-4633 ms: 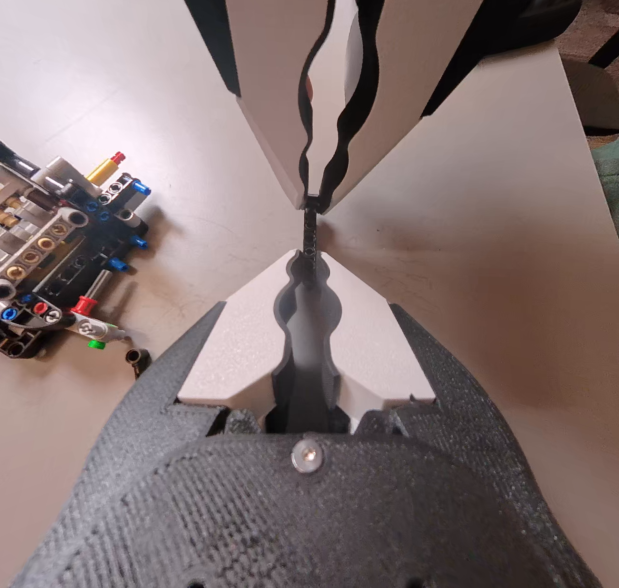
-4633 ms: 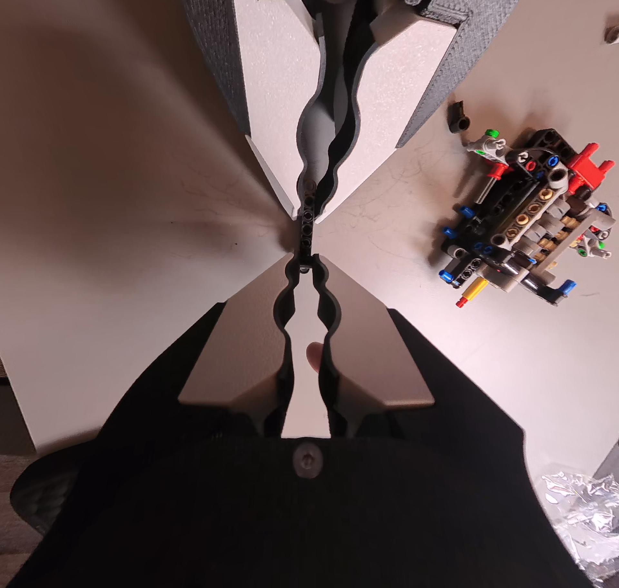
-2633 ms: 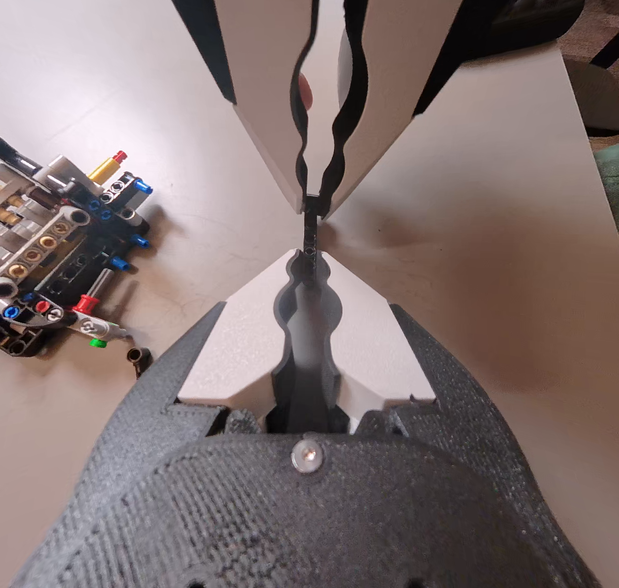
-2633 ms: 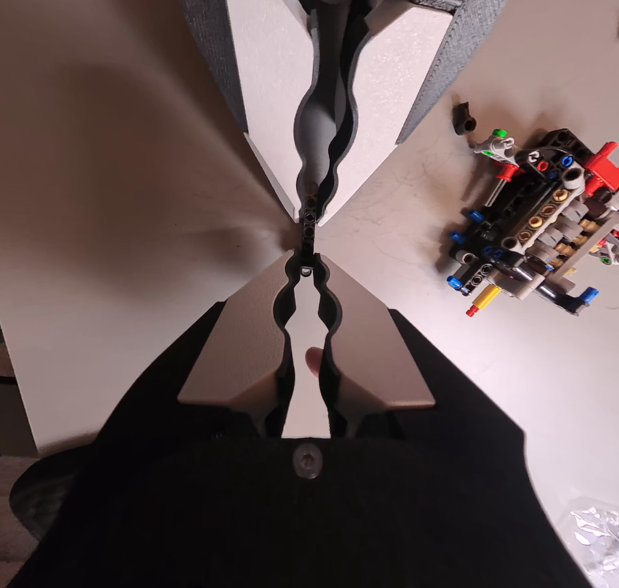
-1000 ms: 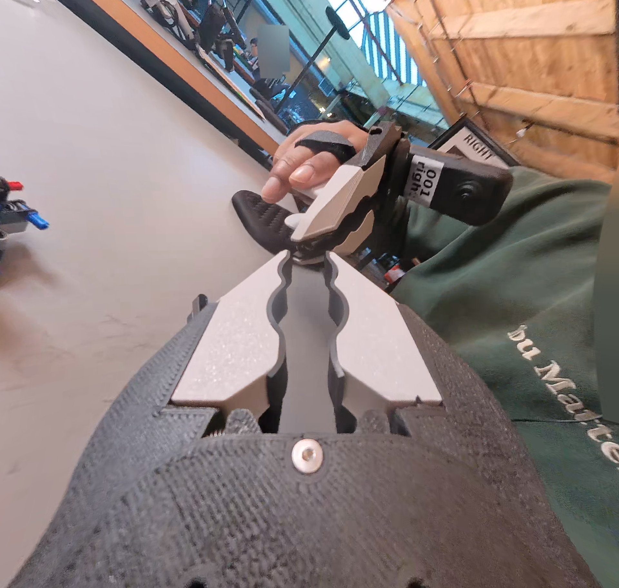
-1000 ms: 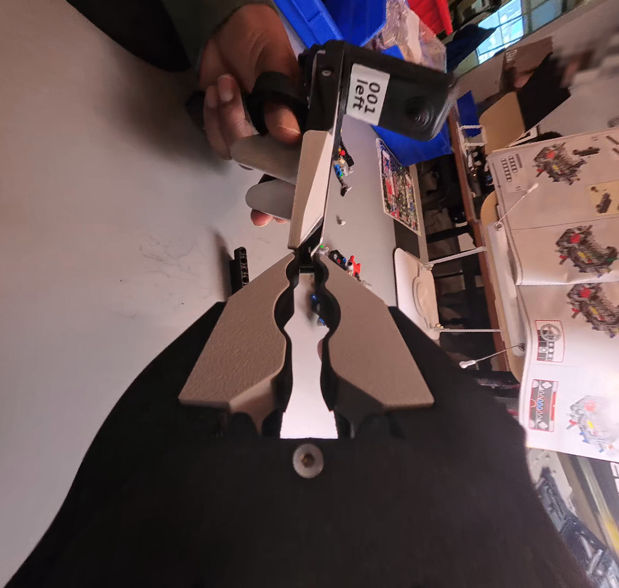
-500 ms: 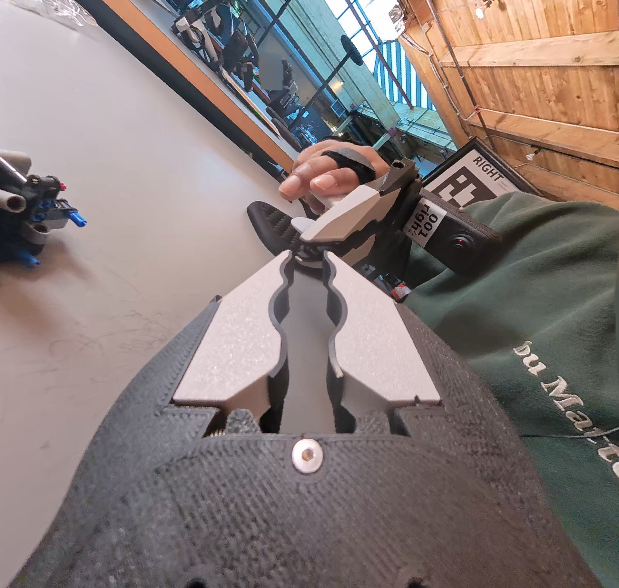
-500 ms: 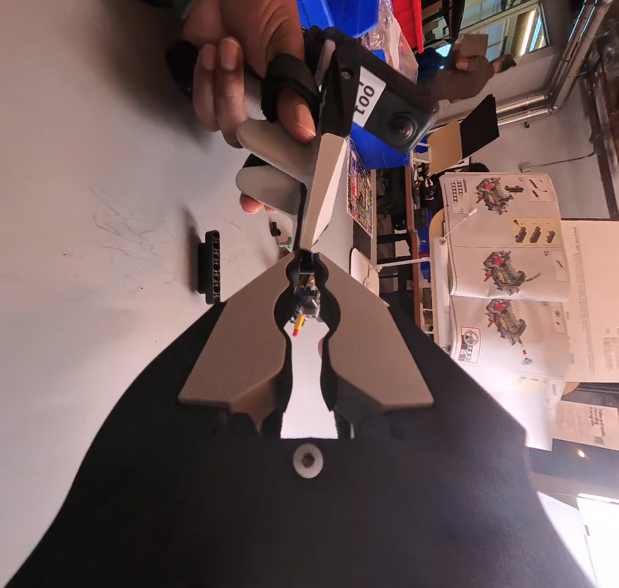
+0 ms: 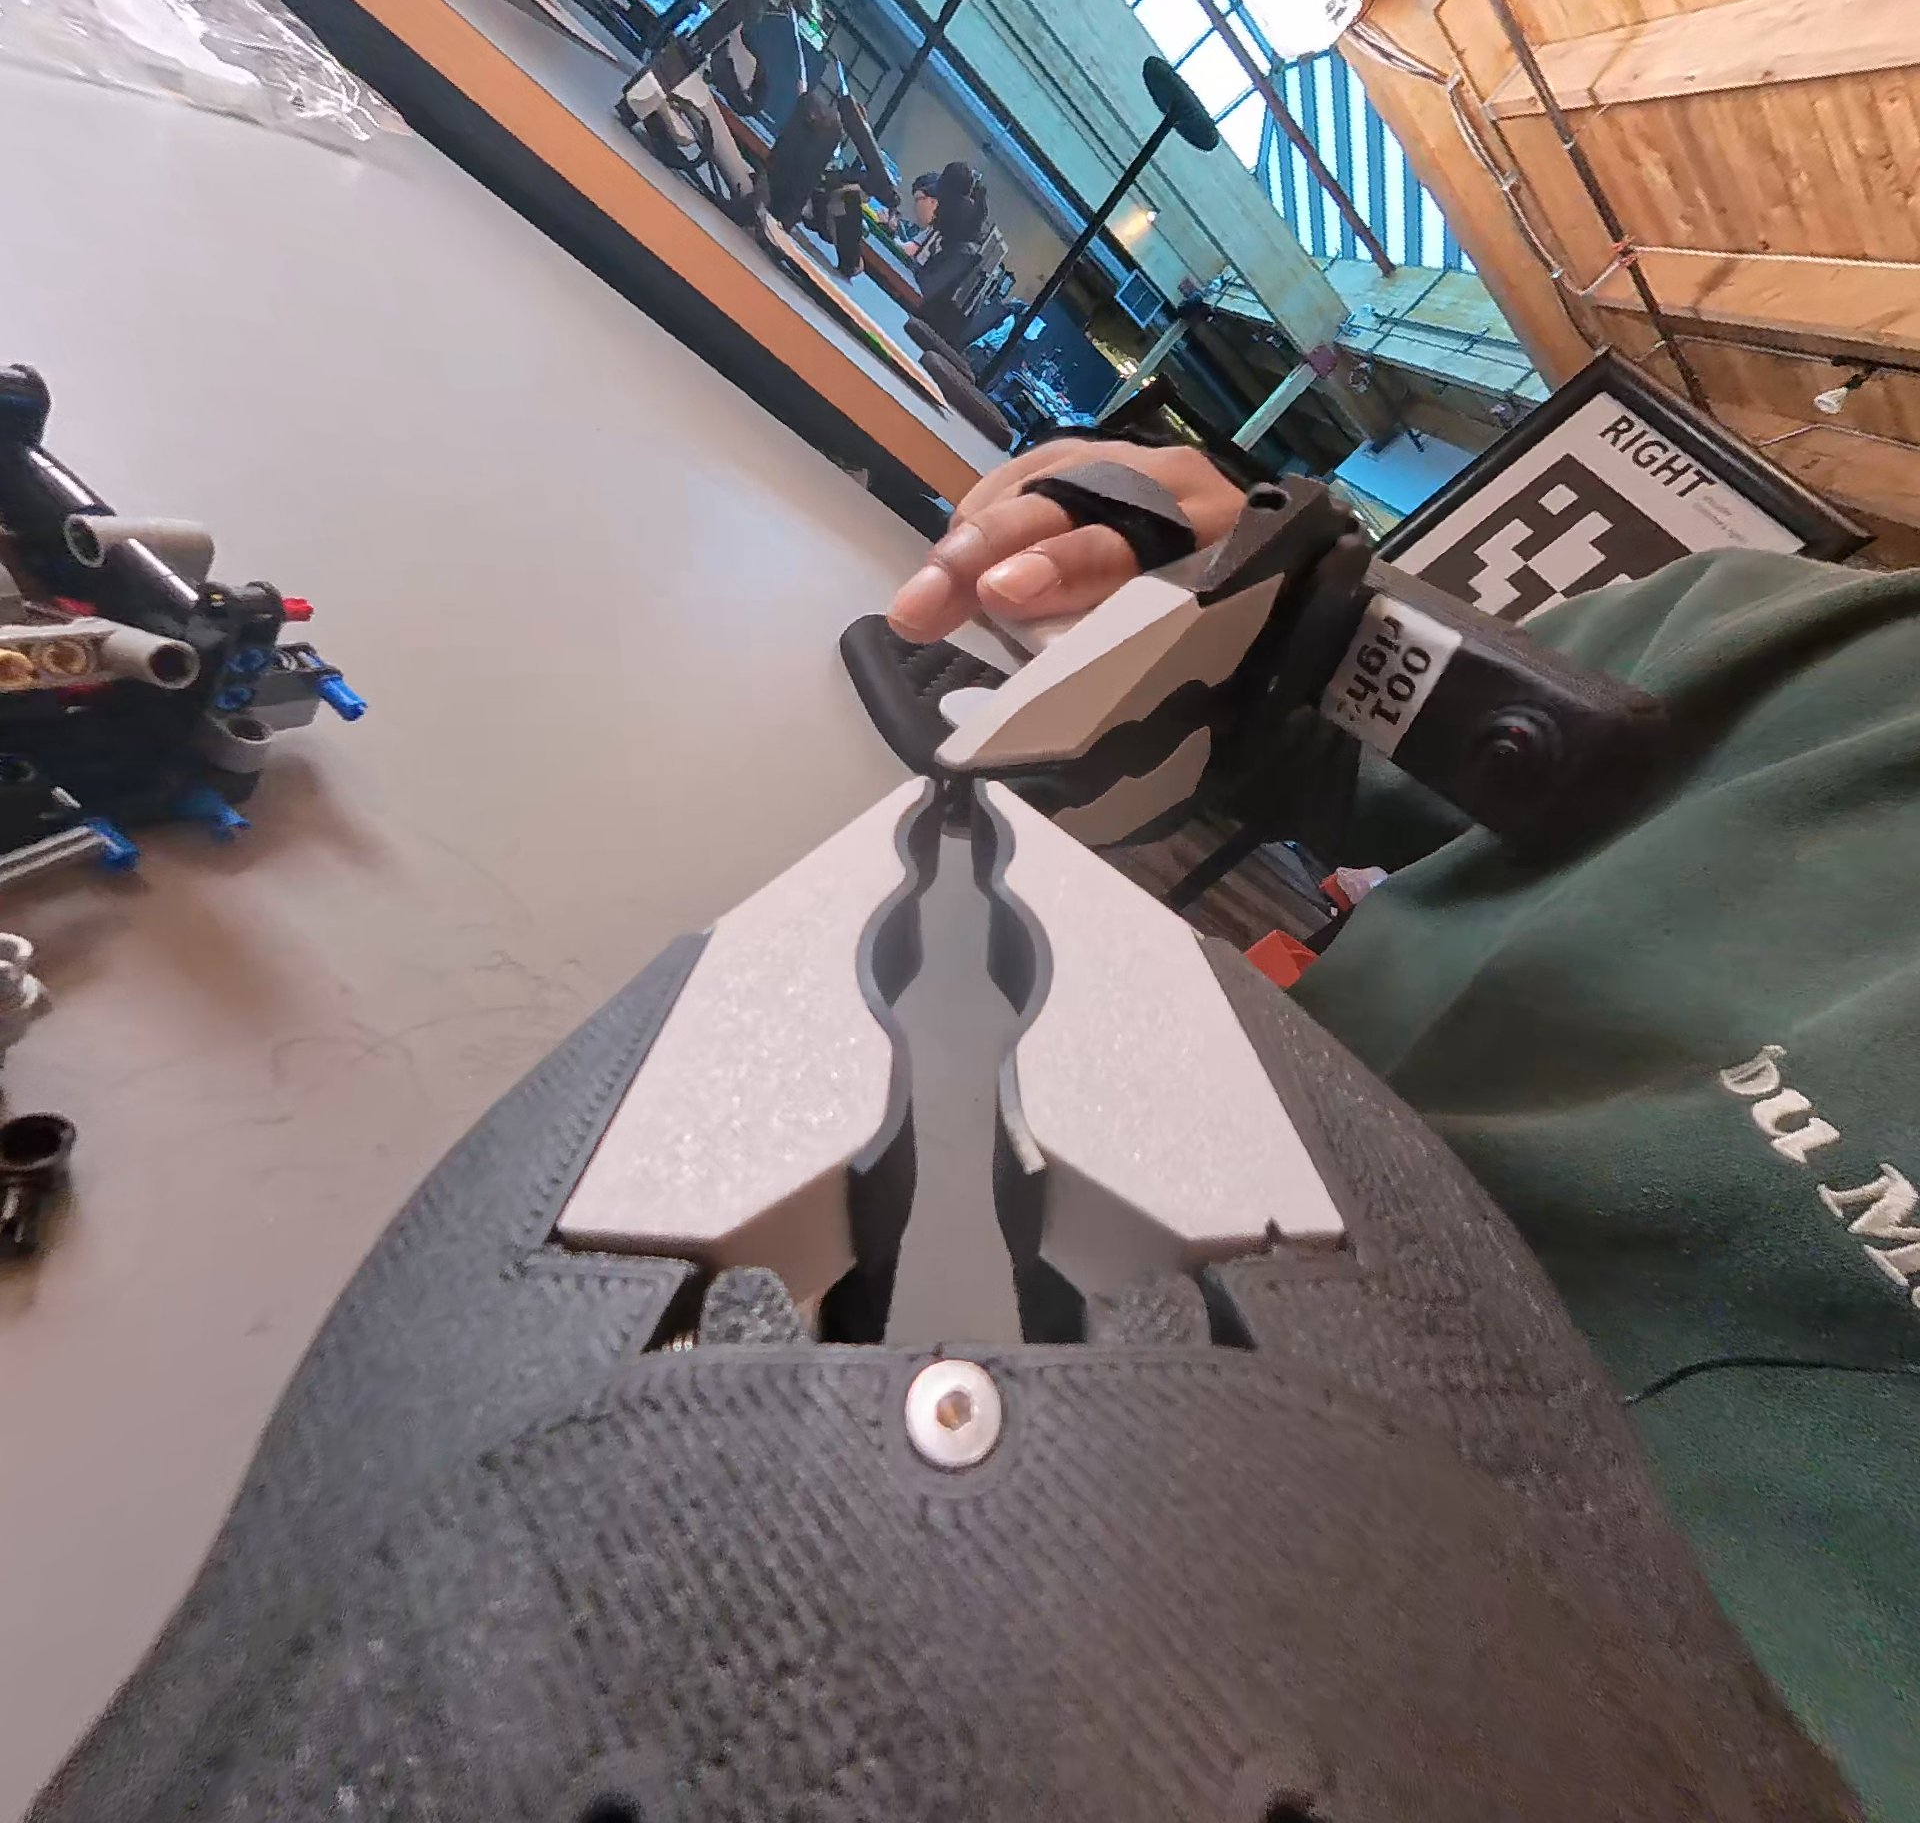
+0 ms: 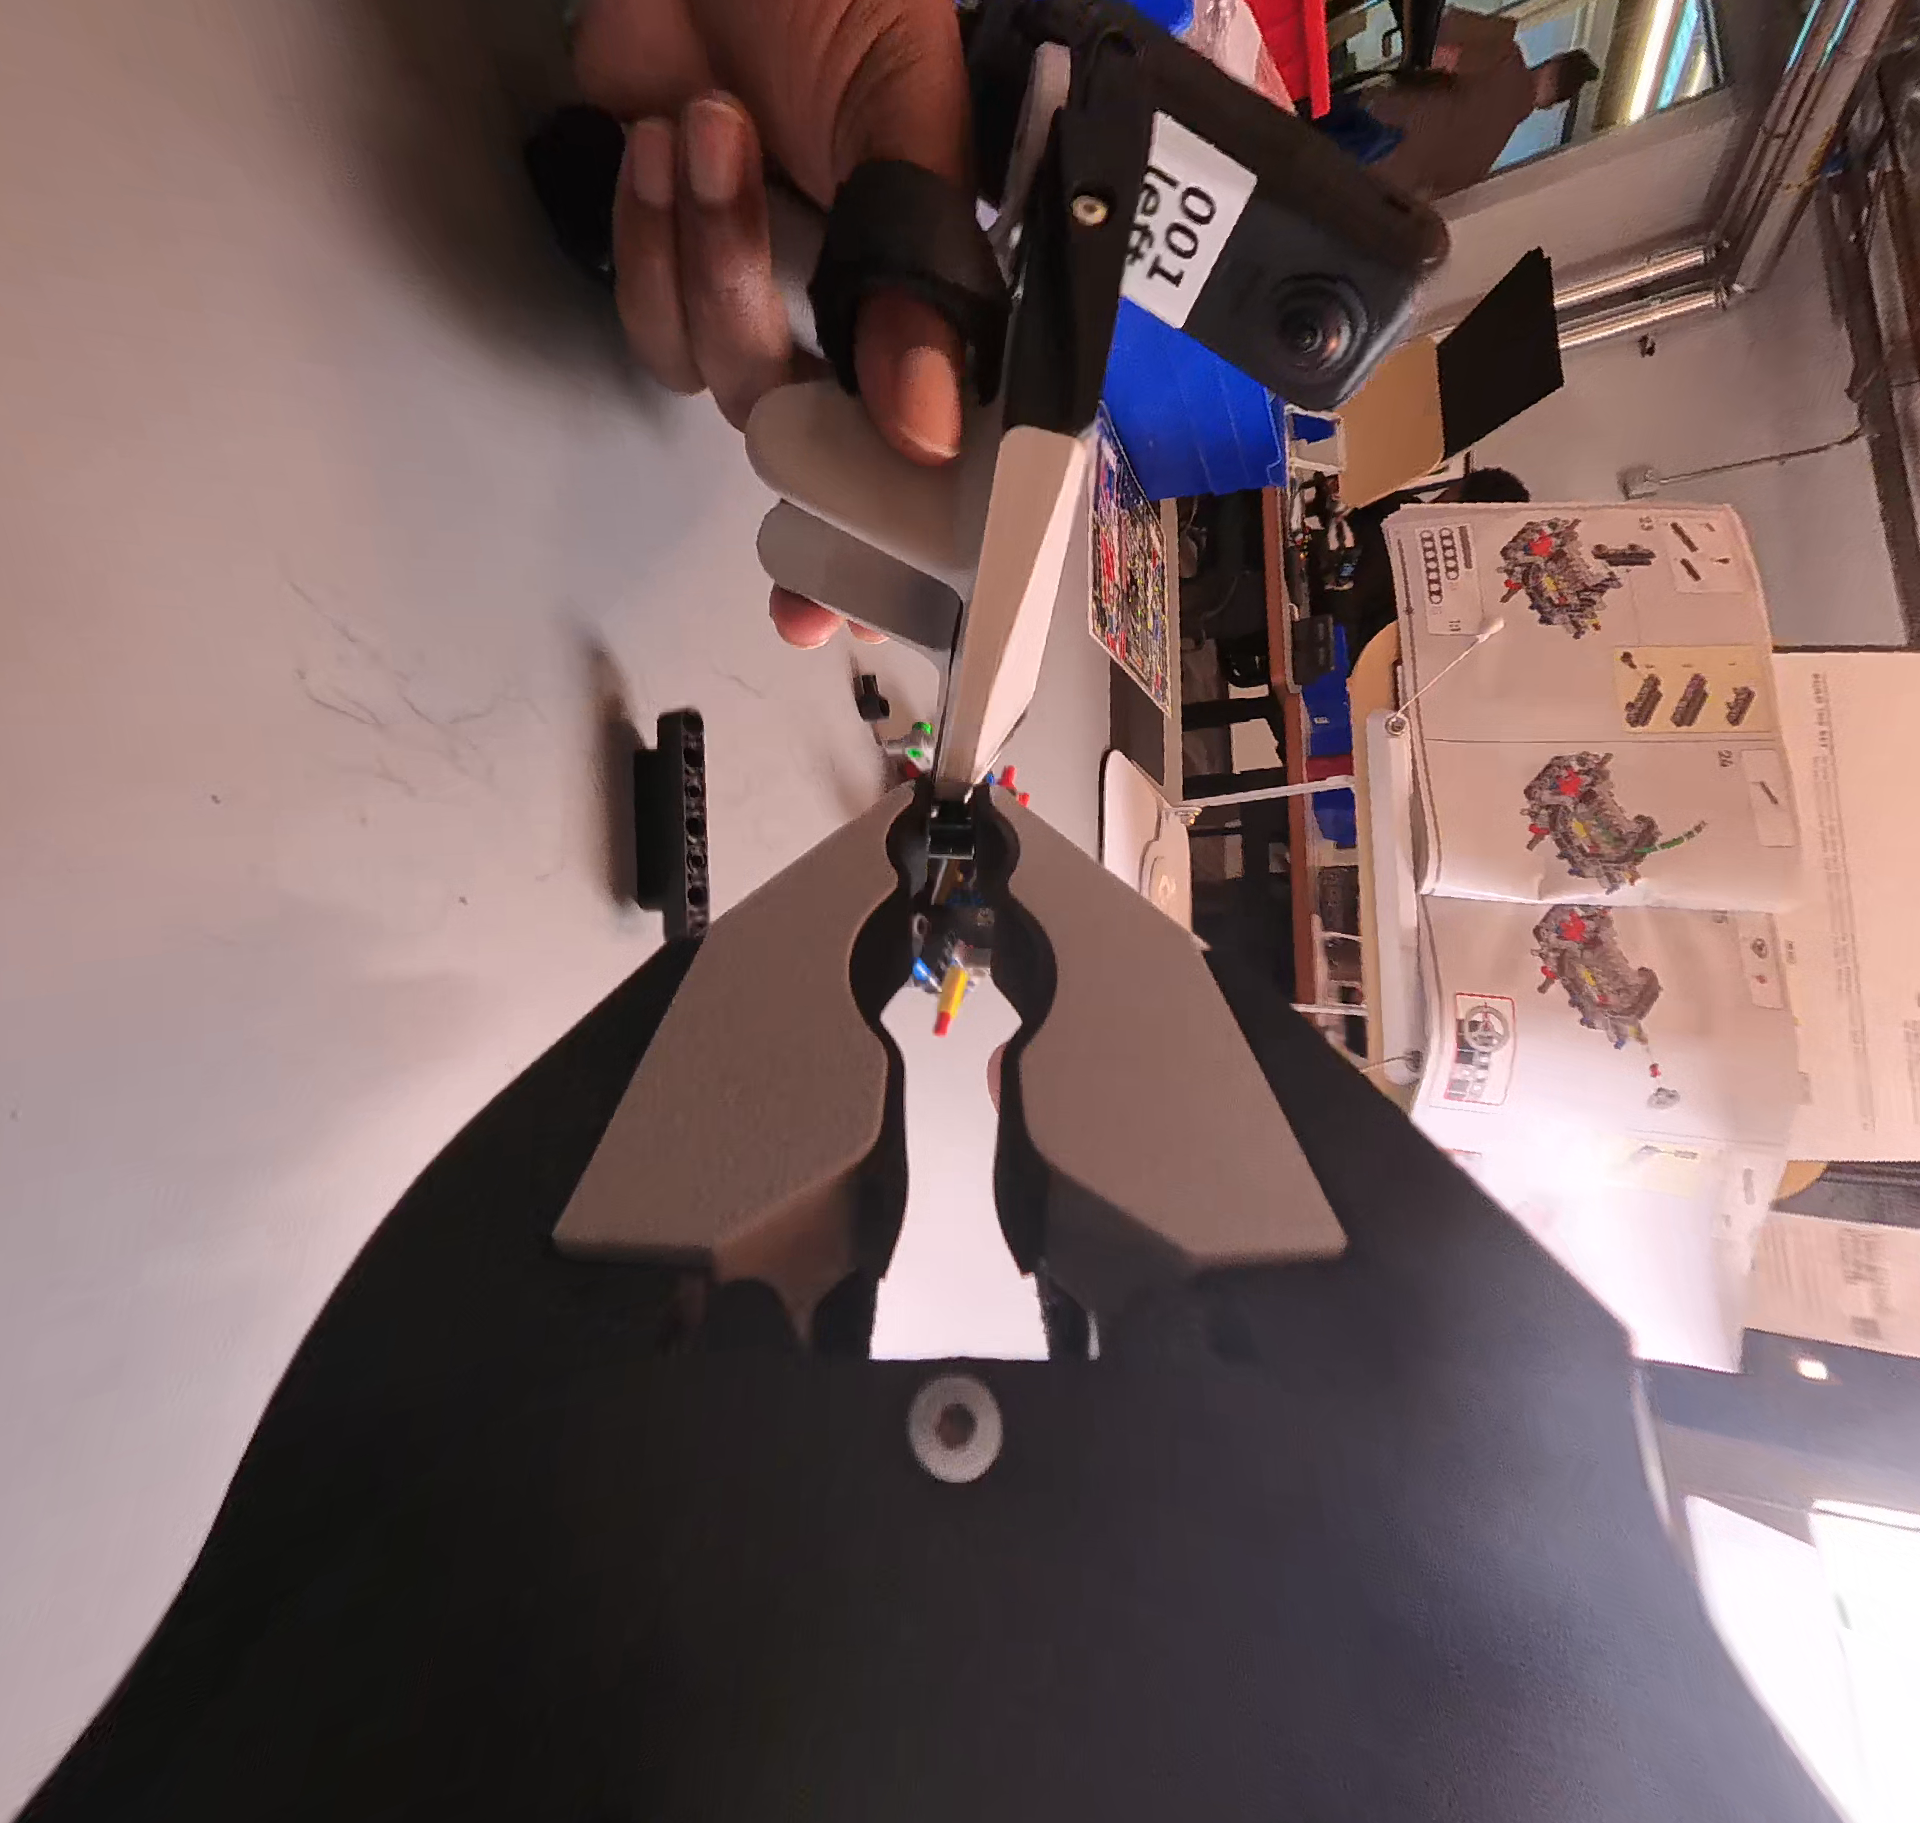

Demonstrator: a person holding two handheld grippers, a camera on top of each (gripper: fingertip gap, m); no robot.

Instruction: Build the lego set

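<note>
Tips of both tools meet in mid-air above the worktop (image 9: 436, 485), and that meeting is what the coming move turns on.

From the left wrist view, the left tool (image 9: 954, 805) has its jaws drawn nearly together, pinching a small dark piece (image 9: 952, 809) right at the tips; its shape is too hidden to name. The right tool (image 9: 961, 771) comes in from the upper right, held by the person's right hand (image 9: 1049, 552), and its tips sit against the same spot. The partly built lego model (image 9: 125, 651) stands on the worktop well off to the left, apart from both tools, with a few loose bits near it.

From the right wrist view, the right tool (image 10: 948, 817) is likewise almost closed, its tips on a small black piece (image 10: 951, 833) (most likely the same one). The left tool (image 10: 951, 786) descends from above in the left hand (image 10: 790, 215), so the two tools lie roughly end to end, tip to tip. A black beam (image 10: 688, 823) with a row of holes lies flat on the worktop to the left, well clear of the tips, its long axis roughly parallel to the right tool's fingers. Open instruction pages (image 10: 1579, 786) stand at the right.

My guess is a handover or a regrip of the small piece; whichever tool lets go first must leave the other's grip firm, or the piece drops.
</note>
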